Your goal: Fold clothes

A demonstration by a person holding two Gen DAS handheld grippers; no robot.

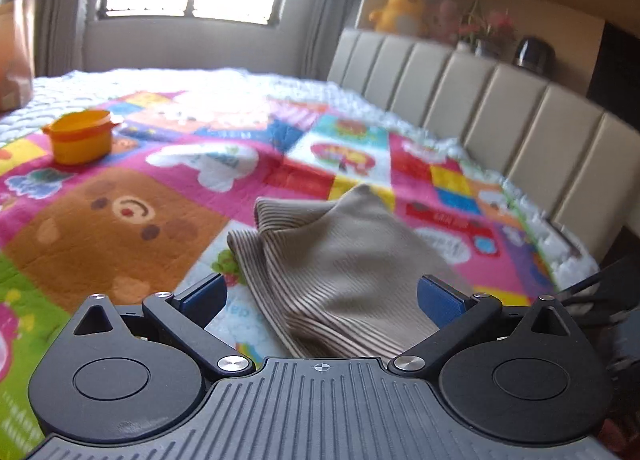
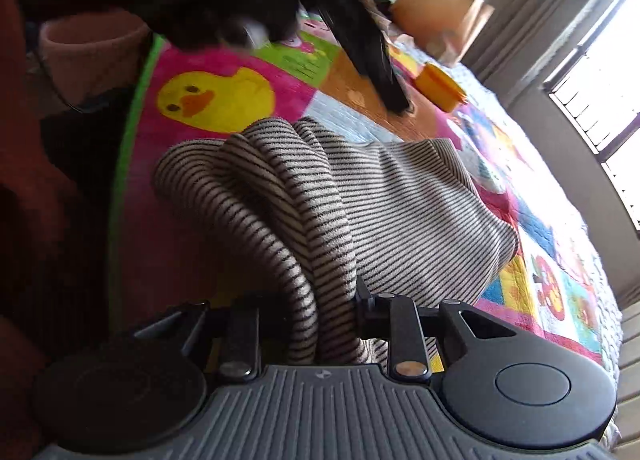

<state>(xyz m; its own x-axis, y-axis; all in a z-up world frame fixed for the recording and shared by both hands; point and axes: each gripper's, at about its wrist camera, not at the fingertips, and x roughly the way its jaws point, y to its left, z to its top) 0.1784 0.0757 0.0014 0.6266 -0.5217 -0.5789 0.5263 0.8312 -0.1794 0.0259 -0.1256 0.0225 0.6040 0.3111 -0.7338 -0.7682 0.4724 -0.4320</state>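
A beige garment with thin dark stripes (image 1: 344,260) lies bunched on the colourful cartoon play mat (image 1: 120,228) on the bed. My left gripper (image 1: 320,296) is open, its blue pads (image 1: 438,300) spread either side of the garment's near end, not closed on it. In the right wrist view my right gripper (image 2: 308,316) is shut on a rolled bunch of the striped garment (image 2: 320,200), lifting it off the mat (image 2: 240,60). The left gripper's dark body (image 2: 360,32) shows blurred above the cloth.
An orange toy pot (image 1: 80,136) stands on the mat at the far left, also in the right wrist view (image 2: 438,86). A padded beige headboard (image 1: 500,108) runs along the right. A brown paper bag (image 2: 444,8) and pink basket (image 2: 88,48) sit near the bed.
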